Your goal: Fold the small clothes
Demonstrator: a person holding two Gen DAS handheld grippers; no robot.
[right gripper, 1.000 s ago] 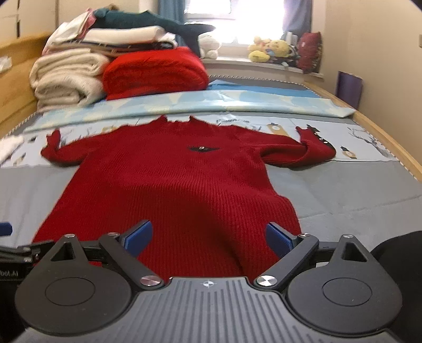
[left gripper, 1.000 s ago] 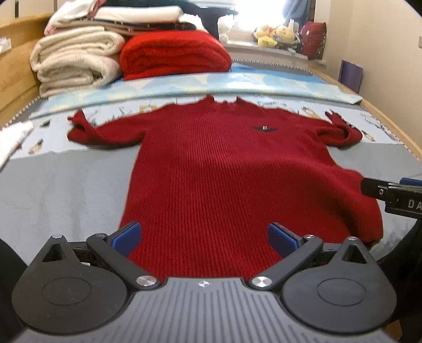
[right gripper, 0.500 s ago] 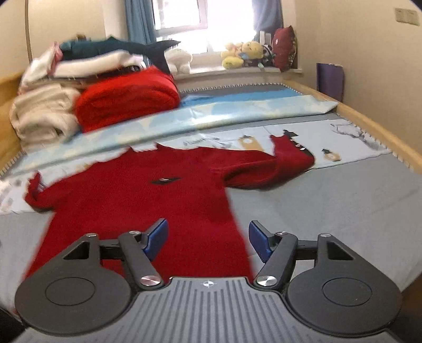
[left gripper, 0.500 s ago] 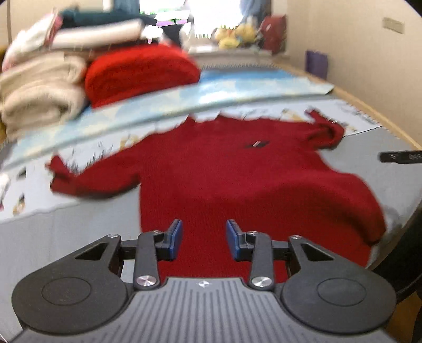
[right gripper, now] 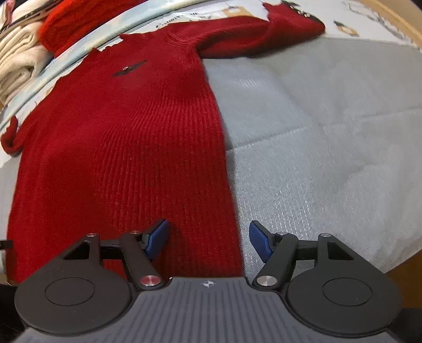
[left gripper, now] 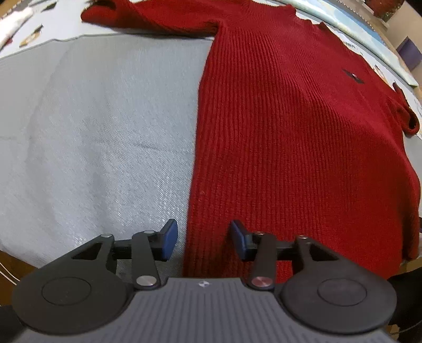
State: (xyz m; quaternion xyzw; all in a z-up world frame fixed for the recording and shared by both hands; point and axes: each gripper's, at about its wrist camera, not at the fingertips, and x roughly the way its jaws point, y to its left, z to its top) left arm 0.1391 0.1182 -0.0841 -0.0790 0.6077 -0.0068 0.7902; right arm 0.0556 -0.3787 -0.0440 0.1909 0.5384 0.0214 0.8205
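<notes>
A small red knit sweater (left gripper: pixel 290 126) lies flat, front up, on the grey bed cover (left gripper: pixel 100 126), sleeves spread. My left gripper (left gripper: pixel 203 241) is open and empty, low over the sweater's bottom left corner, its fingers astride the left side edge. The sweater also shows in the right wrist view (right gripper: pixel 126 147). My right gripper (right gripper: pixel 208 238) is open and empty, low over the bottom right corner, astride the right side edge. The hem itself is hidden under both gripper bodies.
Folded cream blankets (right gripper: pixel 13 58) and a folded red blanket (right gripper: pixel 68 29) are stacked at the head of the bed. A printed light-blue sheet (right gripper: pixel 79 58) lies beyond the collar. The bed's wooden side rail (right gripper: pixel 395 15) runs along the right.
Both grippers have tilted down and dropped close to the sweater's bottom corners, left going left and right going right. Their jaws narrowed from wide open, then the left's widened a little.
</notes>
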